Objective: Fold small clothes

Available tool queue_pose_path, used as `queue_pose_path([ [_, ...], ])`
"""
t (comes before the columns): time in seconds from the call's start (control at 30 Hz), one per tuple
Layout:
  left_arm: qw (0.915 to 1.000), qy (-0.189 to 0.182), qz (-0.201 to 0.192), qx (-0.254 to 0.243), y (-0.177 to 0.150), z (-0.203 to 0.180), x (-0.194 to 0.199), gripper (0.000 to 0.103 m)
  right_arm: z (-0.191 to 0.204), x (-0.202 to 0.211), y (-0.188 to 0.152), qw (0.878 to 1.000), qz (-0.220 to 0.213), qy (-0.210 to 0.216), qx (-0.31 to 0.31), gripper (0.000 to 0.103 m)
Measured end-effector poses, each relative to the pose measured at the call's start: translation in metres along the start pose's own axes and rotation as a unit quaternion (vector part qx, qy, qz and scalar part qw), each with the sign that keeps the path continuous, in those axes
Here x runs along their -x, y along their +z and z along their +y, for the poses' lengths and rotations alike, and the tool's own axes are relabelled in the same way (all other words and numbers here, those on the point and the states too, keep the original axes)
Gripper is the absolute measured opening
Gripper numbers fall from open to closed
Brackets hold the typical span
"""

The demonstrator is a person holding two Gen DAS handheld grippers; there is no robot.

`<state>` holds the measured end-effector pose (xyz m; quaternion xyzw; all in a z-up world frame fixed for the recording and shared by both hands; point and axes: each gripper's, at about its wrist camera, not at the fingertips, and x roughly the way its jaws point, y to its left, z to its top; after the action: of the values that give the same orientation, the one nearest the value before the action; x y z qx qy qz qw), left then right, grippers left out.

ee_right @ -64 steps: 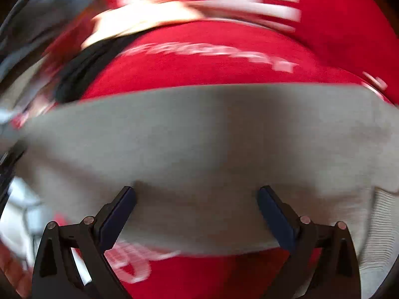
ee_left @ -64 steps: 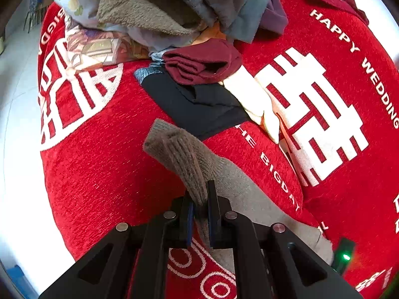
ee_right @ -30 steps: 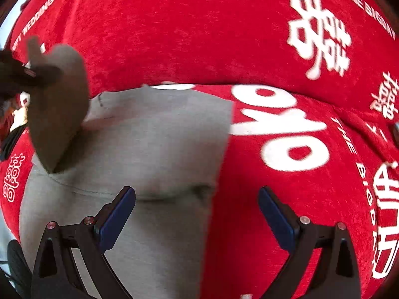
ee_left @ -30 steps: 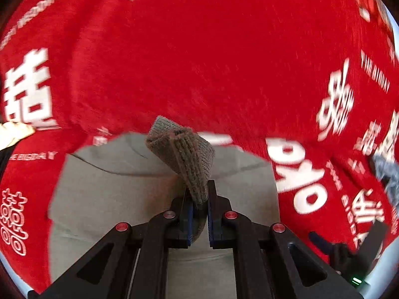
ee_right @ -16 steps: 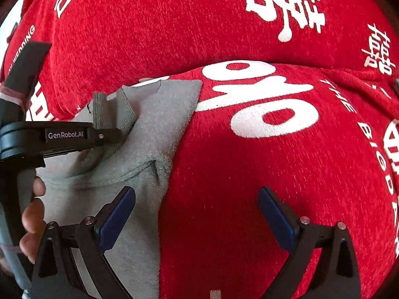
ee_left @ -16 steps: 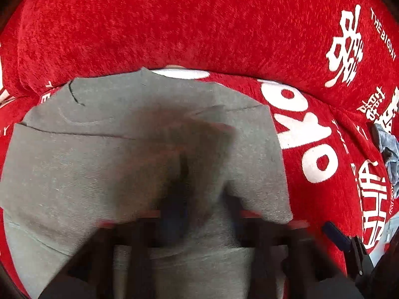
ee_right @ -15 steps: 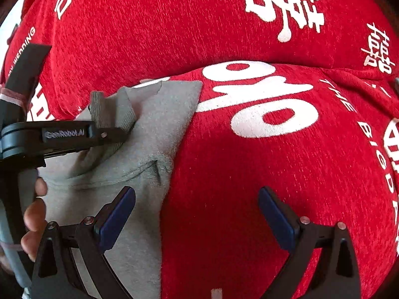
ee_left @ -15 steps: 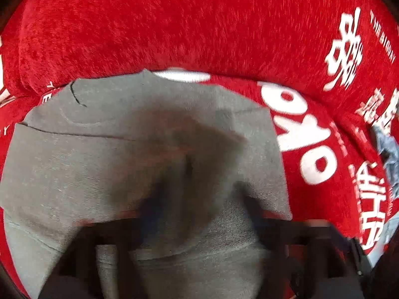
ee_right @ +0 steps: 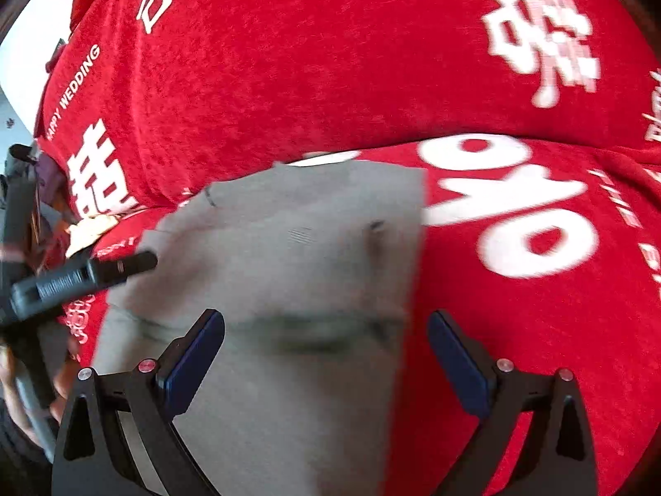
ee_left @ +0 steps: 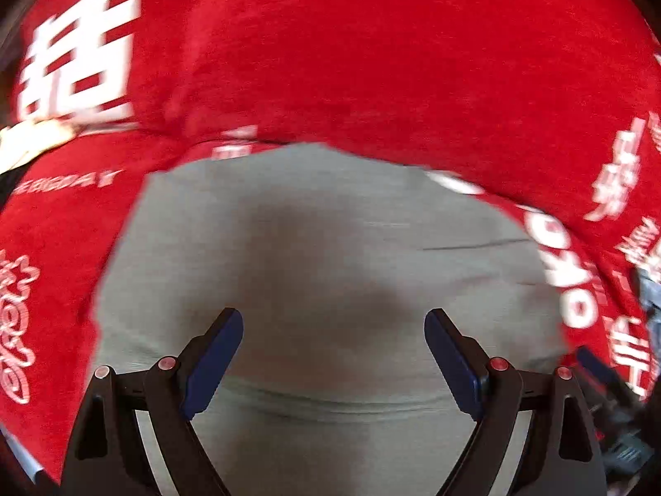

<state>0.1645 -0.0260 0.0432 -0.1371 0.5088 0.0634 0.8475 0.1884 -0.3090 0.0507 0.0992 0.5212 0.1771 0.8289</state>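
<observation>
Grey knit garment (ee_left: 330, 248), one item, lying flat on my red plush wedding cover (ee_left: 372, 62), near edge toward both cameras, a horizontal seam or fold line crossing it low in each view. Left gripper (ee_left: 332, 330): jaws spread wide, nothing between the blue pads, hovering over the garment's middle. Right gripper (ee_right: 326, 335): likewise parted and empty, straddling the garment's right edge, one pad over grey, the other over red. Risks as I judge them: if I close either tool here I may pinch the plush cover along with the knit and drag both; a grab at mid-panel rather than at a hem or corner would bunch the cloth and give a crooked fold; both tools sit close enough over one small piece to collide. Legible writing on the cover: "HAPPY WEDDING" (ee_right: 74, 91), large white double-happiness characters (ee_right: 541, 37), fragments reading "OYO". Other lettering too blurred to read.
</observation>
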Motion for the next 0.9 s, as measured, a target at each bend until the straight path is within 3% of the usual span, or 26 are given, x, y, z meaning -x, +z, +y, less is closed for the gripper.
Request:
queue_pose_path([
  [0.1, 0.9995, 0.025, 0.012, 0.016, -0.004, 0.032, -0.011, 0.09, 0.011, -0.026, 0.01, 0.998, 0.012, -0.053, 0.011, 0.098],
  [0.17, 0.999, 0.032, 0.017, 0.025, -0.008, 0.051, -0.016, 0.09, 0.012, -0.033, 0.011, 0.998, 0.015, -0.054, 0.006, 0.092],
  [0.2, 0.9989, 0.035, 0.02, 0.024, -0.009, 0.055, -0.02, 0.09, 0.014, -0.035, 0.011, 0.998, 0.015, -0.061, 0.01, 0.084],
  [0.23, 0.9988, 0.039, 0.022, 0.02, -0.01, 0.058, -0.024, 0.09, 0.016, -0.037, 0.012, 0.997, 0.018, -0.069, 0.018, 0.067],
  [0.27, 0.9987, 0.047, 0.017, 0.011, -0.011, 0.06, -0.026, 0.09, 0.016, -0.038, 0.013, 0.996, 0.02, -0.078, 0.024, 0.056],
  [0.3, 0.9986, 0.05, 0.014, 0.003, -0.013, 0.063, -0.025, 0.09, 0.015, -0.038, 0.015, 0.996, 0.02, -0.082, 0.027, 0.031],
  [0.33, 0.9986, 0.05, 0.014, -0.002, -0.012, 0.062, -0.024, 0.09, 0.013, -0.036, 0.017, 0.997, 0.023, -0.067, 0.022, 0.017],
  [0.47, 0.9996, 0.025, 0.007, -0.006, -0.01, 0.058, -0.021, 0.09, 0.014, -0.016, 0.02, 0.996, -0.03, -0.08, 0.028, 0.016],
  [0.53, 0.999, 0.039, 0.008, -0.02, -0.011, 0.053, -0.028, 0.09, 0.009, -0.023, 0.021, 0.995, -0.023, -0.095, 0.018, 0.016],
  [0.63, 0.9982, 0.048, 0.007, -0.037, -0.011, 0.047, -0.026, 0.095, -0.003, -0.044, 0.015, 0.995, 0.025, -0.094, 0.001, 0.02],
  [0.67, 0.9985, 0.042, 0.012, -0.035, -0.009, 0.049, -0.024, 0.095, -0.005, -0.04, 0.014, 0.996, 0.016, -0.089, -0.002, 0.021],
  [0.73, 0.9994, 0.022, 0.013, -0.024, -0.006, 0.057, -0.013, 0.095, -0.007, -0.027, 0.016, 0.995, 0.006, -0.096, -0.015, 0.048],
  [0.8, 0.9998, 0.015, -0.003, -0.016, -0.002, 0.066, -0.002, 0.095, -0.007, -0.003, 0.017, 0.992, -0.032, -0.119, -0.028, 0.065],
  [0.9, 0.9996, 0.026, -0.008, -0.006, 0.009, 0.074, -0.001, 0.095, 0.007, 0.02, 0.02, 0.984, -0.081, -0.156, -0.015, 0.069],
])
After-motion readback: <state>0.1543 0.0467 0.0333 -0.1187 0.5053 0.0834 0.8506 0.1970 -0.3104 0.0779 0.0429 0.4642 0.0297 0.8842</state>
